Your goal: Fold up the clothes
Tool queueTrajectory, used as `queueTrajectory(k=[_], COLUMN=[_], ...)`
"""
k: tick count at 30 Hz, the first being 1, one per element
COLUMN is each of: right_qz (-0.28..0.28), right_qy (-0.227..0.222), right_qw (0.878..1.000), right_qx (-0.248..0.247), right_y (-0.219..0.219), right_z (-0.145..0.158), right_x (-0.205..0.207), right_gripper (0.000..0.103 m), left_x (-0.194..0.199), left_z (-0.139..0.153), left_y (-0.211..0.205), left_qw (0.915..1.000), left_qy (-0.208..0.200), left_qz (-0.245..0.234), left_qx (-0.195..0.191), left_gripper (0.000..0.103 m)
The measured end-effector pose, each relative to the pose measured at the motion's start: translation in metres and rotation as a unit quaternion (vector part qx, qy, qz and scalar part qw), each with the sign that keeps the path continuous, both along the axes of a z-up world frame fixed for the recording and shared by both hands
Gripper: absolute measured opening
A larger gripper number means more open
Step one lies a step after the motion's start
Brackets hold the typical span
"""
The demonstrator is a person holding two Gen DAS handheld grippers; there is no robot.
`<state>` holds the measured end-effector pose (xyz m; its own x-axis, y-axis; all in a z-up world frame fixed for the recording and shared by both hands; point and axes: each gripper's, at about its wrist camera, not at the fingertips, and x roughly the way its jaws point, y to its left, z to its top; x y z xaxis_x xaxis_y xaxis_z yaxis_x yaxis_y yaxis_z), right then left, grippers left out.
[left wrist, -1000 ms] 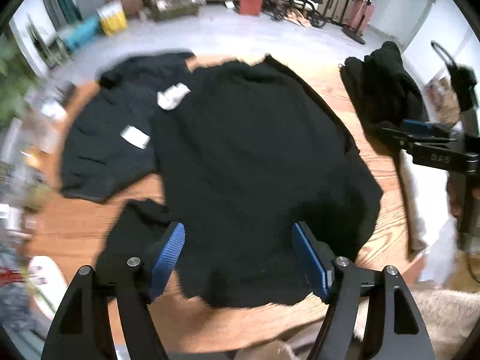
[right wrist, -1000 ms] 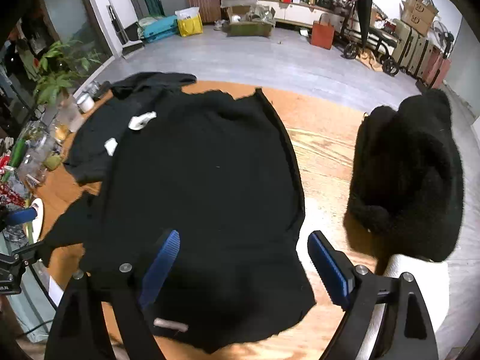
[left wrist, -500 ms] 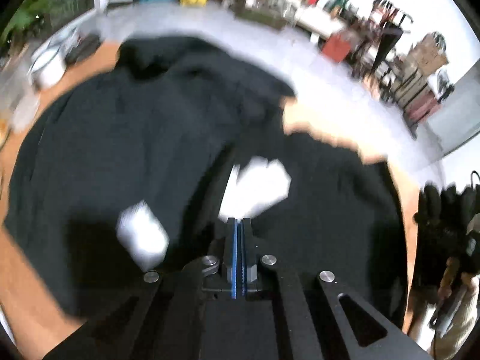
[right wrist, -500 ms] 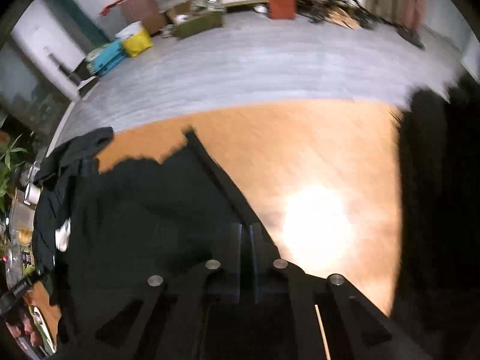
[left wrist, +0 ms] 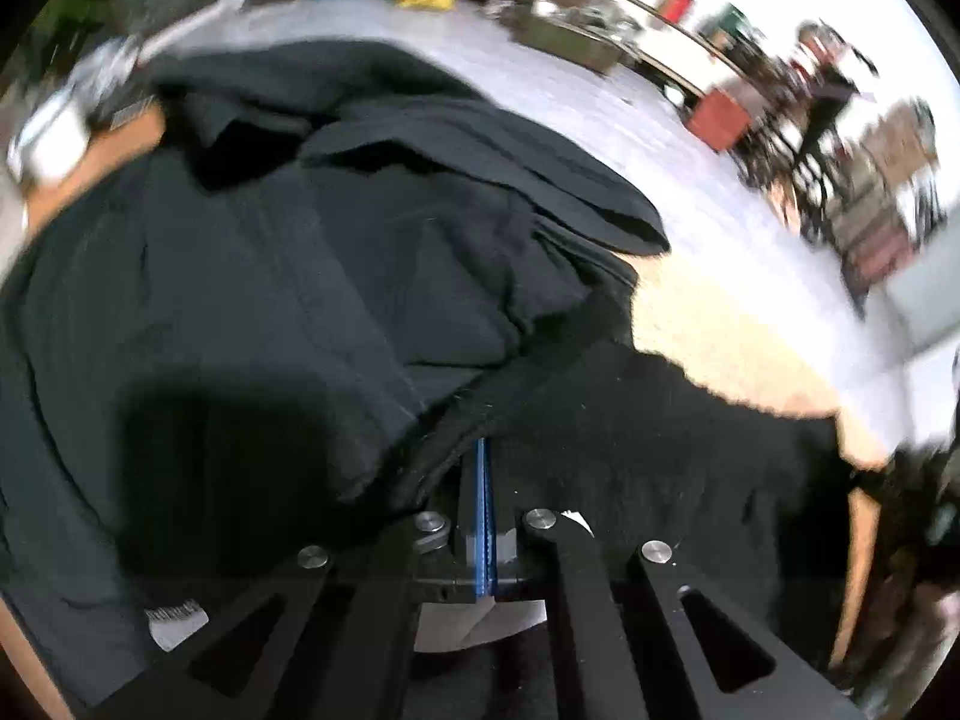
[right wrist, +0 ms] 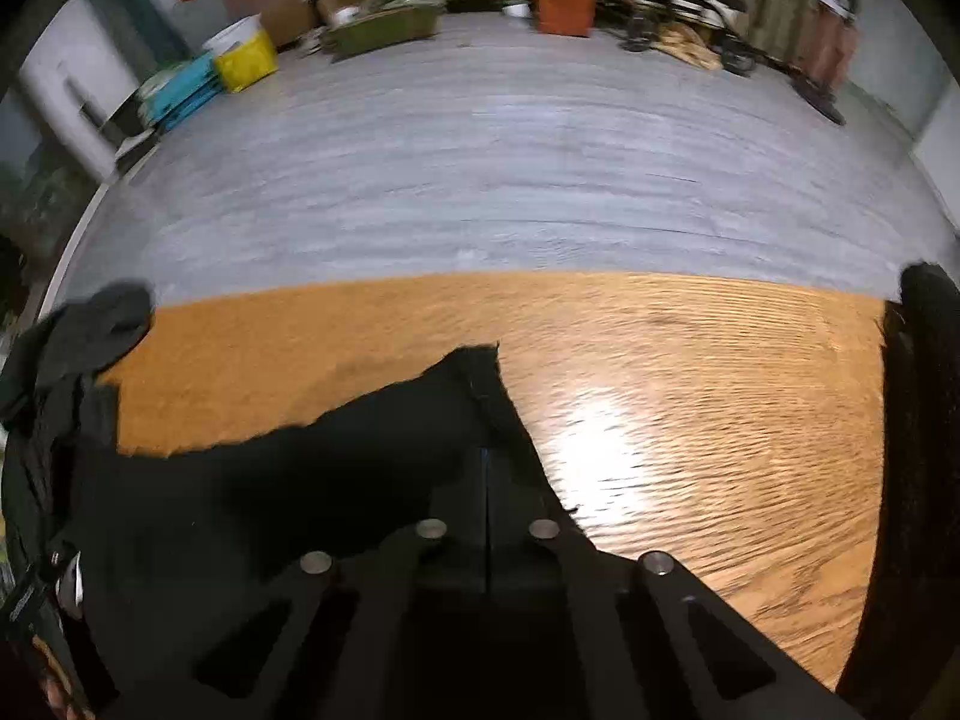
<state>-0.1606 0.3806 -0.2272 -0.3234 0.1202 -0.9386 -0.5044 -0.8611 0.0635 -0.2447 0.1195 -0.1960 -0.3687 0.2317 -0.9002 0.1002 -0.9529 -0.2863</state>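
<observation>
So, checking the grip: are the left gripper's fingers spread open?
No, the left gripper has its blue pads pressed together on the black garment.

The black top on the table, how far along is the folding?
Early. Done: both grips look made. The left gripper is shut on the black top at its edge, and the right gripper is shut on its far corner. In hand: that edge is pinched, ready to carry over. Left: no finished fold shows, and a second dark garment lies rumpled on the wooden table.

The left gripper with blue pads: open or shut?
Shut: the left gripper has its blue pads pressed together, pinching the black sweater's edge.
</observation>
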Motion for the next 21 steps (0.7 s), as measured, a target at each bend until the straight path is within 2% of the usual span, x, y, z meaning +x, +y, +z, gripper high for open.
queueTrajectory(k=[2, 4, 5, 6, 7, 8, 10, 11, 12, 14, 16, 17, 19, 21], right_qz=[-0.009, 0.027, 0.038, 0.041, 0.042, 0.027, 0.001, 0.004, 0.026, 0.076, 0.119, 0.128, 0.146, 0.145], right_qy=[0.012, -0.003, -0.004, 0.008, 0.026, 0.07, 0.148, 0.169, 0.179, 0.178, 0.151, 0.131, 0.092, 0.049], right_qw=[1.0, 0.999, 0.998, 0.999, 0.999, 0.997, 0.986, 0.98, 0.974, 0.966, 0.964, 0.966, 0.969, 0.972], right_qx=[-0.009, 0.032, 0.042, 0.029, 0.012, -0.025, -0.082, -0.107, -0.133, -0.171, -0.187, -0.183, -0.177, -0.178], right_y=[0.006, -0.005, -0.009, -0.01, -0.01, -0.005, -0.002, -0.005, -0.013, -0.037, -0.064, -0.076, -0.101, -0.12], right_z=[-0.001, 0.001, 0.002, 0.006, 0.011, 0.022, 0.047, 0.057, 0.064, 0.071, 0.069, 0.065, 0.057, 0.045], right_x=[0.002, -0.002, -0.003, 0.002, 0.008, 0.023, 0.065, 0.09, 0.117, 0.172, 0.225, 0.246, 0.287, 0.312], right_gripper=[0.0, 0.0, 0.006, 0.012, 0.023, 0.031, 0.041, 0.048, 0.051, 0.058, 0.062, 0.062, 0.062, 0.061], left_x=[0.0, -0.002, -0.002, -0.002, -0.001, 0.004, 0.033, 0.051, 0.077, 0.123, 0.174, 0.199, 0.25, 0.302], left_z=[-0.001, 0.001, 0.003, 0.004, 0.006, 0.01, 0.027, 0.037, 0.049, 0.063, 0.068, 0.068, 0.066, 0.069], left_y=[-0.007, -0.003, 0.0, -0.004, -0.008, -0.019, -0.05, -0.064, -0.08, -0.107, -0.144, -0.165, -0.207, -0.241], left_qw=[0.9997, 0.9999, 0.9999, 0.9997, 0.9992, 0.9974, 0.9875, 0.9835, 0.9823, 0.9869, 0.9949, 0.9962, 0.9953, 0.989], left_qy=[-0.004, -0.008, -0.011, -0.021, -0.031, -0.045, -0.037, -0.022, -0.008, 0.011, 0.008, -0.007, -0.037, -0.053], left_qz=[0.008, -0.001, -0.006, -0.005, -0.003, 0.009, 0.019, 0.006, -0.016, -0.031, -0.014, 0.013, 0.066, 0.123], left_qx=[0.024, 0.009, 0.0, 0.012, 0.025, 0.055, 0.152, 0.18, 0.187, 0.158, 0.1, 0.086, 0.06, 0.062], left_gripper=[0.003, 0.003, 0.003, 0.003, 0.003, 0.004, 0.007, 0.02, 0.045, 0.074, 0.074, 0.074, 0.073, 0.073])
